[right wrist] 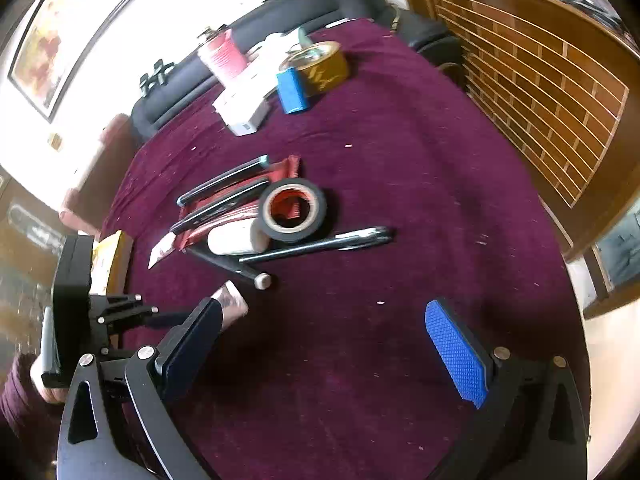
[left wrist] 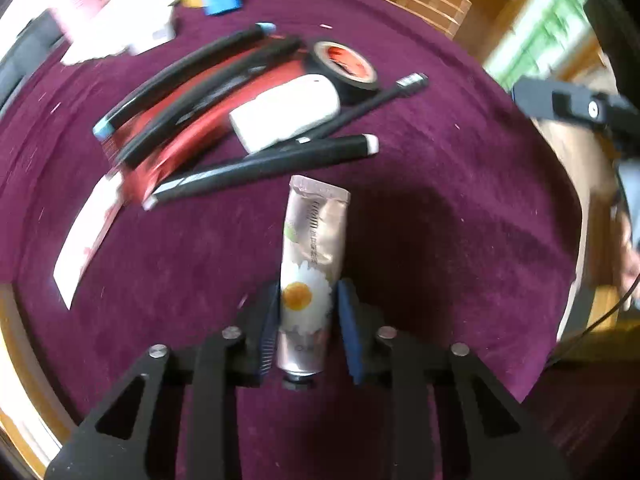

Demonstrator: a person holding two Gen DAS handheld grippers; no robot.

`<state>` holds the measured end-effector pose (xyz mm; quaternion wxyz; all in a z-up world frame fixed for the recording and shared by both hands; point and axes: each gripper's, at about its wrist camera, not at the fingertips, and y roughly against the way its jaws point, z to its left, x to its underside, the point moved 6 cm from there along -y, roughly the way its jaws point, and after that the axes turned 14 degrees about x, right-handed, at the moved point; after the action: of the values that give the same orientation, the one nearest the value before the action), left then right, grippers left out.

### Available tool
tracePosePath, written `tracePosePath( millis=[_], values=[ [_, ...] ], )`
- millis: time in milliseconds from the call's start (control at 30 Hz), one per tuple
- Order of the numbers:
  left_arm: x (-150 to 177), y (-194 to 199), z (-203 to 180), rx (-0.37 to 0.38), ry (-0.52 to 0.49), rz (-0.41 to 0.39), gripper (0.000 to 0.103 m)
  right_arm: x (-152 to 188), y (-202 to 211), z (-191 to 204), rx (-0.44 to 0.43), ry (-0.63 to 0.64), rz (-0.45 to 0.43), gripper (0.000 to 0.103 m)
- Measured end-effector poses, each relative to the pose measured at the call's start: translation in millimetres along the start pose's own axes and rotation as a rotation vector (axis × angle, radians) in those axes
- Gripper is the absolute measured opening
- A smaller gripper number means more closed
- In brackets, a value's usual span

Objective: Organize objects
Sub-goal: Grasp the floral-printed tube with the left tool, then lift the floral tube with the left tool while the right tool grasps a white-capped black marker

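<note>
The left claw (left wrist: 306, 312) clamps a pink hand-cream tube (left wrist: 314, 236) near its cap end, just short of the clutter on the maroon-clothed counter (left wrist: 440, 200); the right claw (right wrist: 332, 344) hangs apart, empty. The tube's long axis runs away from the claw, crimped end outward. Gripped that low, the slick tube could swing or slip.

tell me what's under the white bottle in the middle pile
The white bottle lies partly on a red packet and across a black pen. Its far end leans against the black tape roll. Whatever else sits beneath is covered.
</note>
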<state>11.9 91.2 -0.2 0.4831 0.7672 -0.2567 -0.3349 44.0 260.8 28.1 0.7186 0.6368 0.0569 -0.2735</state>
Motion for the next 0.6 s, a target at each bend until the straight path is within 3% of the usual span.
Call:
tracePosePath(
  millis=[200,333,400,500,600],
  values=[
    [37.7,48.4,27.4,0.072,0.224,-0.173,0.021,-4.1,-10.5,65.3,-0.057,0.219,0.038,0.1],
    [82.3,69.7,36.8,0.07,0.341,-0.28,0.012,-3.1,-20.3,133.1,-0.023,0.517,-0.029,0.1],
    [87.9,70.4,39.1,0.069,0.383,-0.319,0.012,0.4,-28.0,168.6,-0.008,0.673,-0.06,0.1],
    [94.2,64.8,40.0,0.095,0.424,-0.349,0.012,5.7,-45.1,201.1,-0.007,0.803,-0.054,0.099],
    [104.0,68.2,48.4,0.131,0.455,-0.373,0.012,6.4,-74.4,213.8,0.061,0.883,-0.013,0.086]
  ],
)
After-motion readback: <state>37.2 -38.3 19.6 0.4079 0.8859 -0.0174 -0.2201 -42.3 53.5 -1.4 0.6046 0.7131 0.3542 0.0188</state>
